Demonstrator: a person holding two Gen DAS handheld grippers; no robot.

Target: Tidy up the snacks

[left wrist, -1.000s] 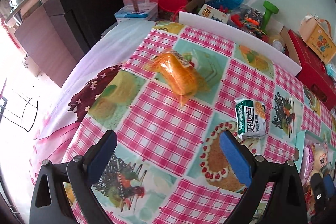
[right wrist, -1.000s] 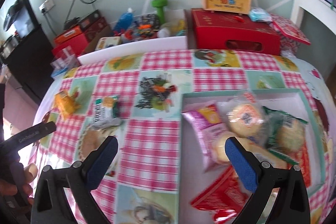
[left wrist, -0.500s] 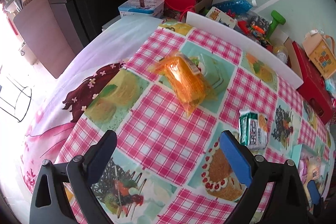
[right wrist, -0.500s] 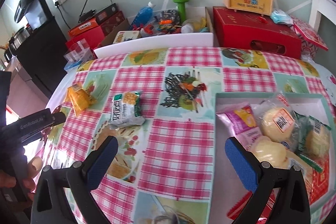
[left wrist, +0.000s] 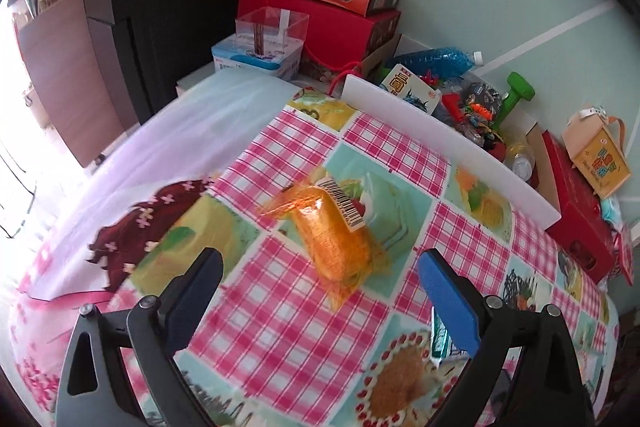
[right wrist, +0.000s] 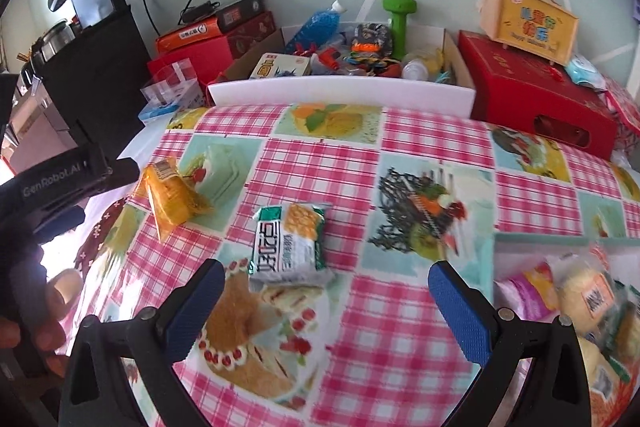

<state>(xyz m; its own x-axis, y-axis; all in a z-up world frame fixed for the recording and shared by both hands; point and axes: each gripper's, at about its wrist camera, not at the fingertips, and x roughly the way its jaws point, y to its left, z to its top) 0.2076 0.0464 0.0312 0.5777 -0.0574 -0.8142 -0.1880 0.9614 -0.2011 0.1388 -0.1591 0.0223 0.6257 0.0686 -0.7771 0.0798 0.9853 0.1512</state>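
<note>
At the far left of the right wrist view, the person's left hand point(right wrist: 28, 323) grips the handle of the left gripper point(left wrist: 320, 277), whose fingers point(left wrist: 448, 303) stand wide apart with nothing between them, above the checked tablecloth point(left wrist: 280, 315) on the worktop. Just ahead of those fingers lies the orange snack packet point(left wrist: 334, 235), flat on the cloth with its barcode label facing up, not touched by either finger.

To the right of it, in the right wrist view, the same orange packet point(right wrist: 172, 197) sits near the cloth's left edge, and the green and white snack packet point(right wrist: 290, 245) lies well apart from it, nearer the middle. The right gripper point(right wrist: 326, 285) hangs just before this green packet, its blue-padded fingers point(right wrist: 460, 311) spread wide and holding nothing.

Farther right, the tray point(right wrist: 520, 241) rests on the cloth with several wrapped snacks point(right wrist: 584, 299) piled inside, blurred. Behind the worktop stands a white-edged box of toys point(right wrist: 340, 93), and a red box point(right wrist: 536, 99) stands at its right.
</note>
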